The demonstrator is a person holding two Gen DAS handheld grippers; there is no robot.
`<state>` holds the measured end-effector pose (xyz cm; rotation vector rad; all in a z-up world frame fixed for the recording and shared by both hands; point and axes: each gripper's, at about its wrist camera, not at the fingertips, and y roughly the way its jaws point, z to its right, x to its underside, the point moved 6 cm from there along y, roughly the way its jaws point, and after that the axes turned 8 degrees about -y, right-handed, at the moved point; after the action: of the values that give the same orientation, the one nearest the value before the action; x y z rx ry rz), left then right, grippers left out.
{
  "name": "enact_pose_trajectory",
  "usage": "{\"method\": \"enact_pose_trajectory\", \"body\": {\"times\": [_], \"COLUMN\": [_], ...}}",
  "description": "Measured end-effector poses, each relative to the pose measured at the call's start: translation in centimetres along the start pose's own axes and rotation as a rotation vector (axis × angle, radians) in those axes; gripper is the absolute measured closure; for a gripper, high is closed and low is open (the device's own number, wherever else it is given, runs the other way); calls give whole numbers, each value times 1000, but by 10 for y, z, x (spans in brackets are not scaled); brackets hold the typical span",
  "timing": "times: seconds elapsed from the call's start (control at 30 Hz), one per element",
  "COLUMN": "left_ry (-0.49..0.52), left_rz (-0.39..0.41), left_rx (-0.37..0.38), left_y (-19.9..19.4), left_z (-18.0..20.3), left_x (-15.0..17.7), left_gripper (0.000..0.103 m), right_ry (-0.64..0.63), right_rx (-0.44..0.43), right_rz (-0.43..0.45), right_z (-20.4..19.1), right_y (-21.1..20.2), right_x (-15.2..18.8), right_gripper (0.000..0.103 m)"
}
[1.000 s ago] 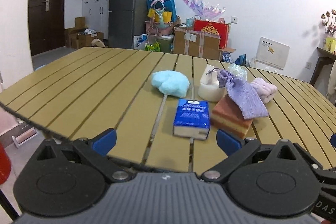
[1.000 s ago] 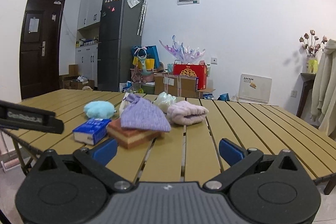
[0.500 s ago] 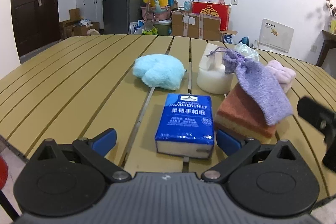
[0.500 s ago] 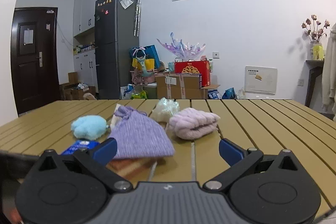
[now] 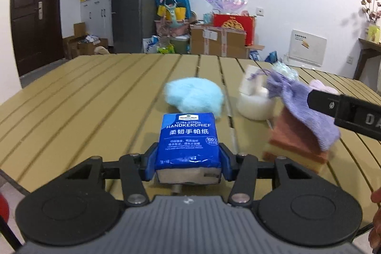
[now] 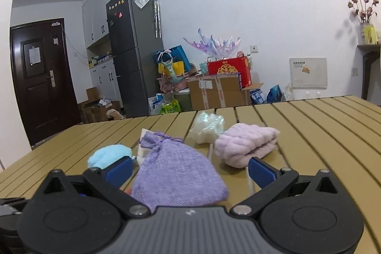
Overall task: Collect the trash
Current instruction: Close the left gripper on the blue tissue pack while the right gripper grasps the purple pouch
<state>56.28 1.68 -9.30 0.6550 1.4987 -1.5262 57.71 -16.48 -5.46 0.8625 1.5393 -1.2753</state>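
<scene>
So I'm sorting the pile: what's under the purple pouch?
The purple pouch lies draped over an orange-brown sponge block, which rests on the table. Whatever else the pouch covers cannot be seen.

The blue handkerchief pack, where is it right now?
In the left wrist view the blue handkerchief pack lies on the slatted table between the closing left gripper's blue pads, just in front of the light blue fluffy cloth.

Left table half (image 5: 78, 97): we see bare slats, free passage.
Right: pouch (image 6: 176, 170), towel (image 6: 247, 146), sponge (image 5: 297, 146) block us.
</scene>
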Motion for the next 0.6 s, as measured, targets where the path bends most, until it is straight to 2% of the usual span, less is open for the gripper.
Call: {"method": "enact_pose_trajectory", "body": {"times": [0.17,0.4,0.5,0.6], "left_ry": [8,5,2,10], "left_rz": [38,33,27,33], "left_rx": [-23,-43,-40,-36], "left_y": [-8,-8,-7,-9], "left_z": [-15,-26,-24,-22], "left_x": [-8,-8,-7,-7], "left_gripper": [52,52,52,52], "right_ry": [19,62,69,53], "right_rx": [3,4,-3,0], "right_rz": [-41,-81,-93,-93], "right_z": [-8,-6,-5,-7], "right_y": [22,37,40,39], "right_x": [2,3,6,8], "right_gripper": [0,2,15,34]}}
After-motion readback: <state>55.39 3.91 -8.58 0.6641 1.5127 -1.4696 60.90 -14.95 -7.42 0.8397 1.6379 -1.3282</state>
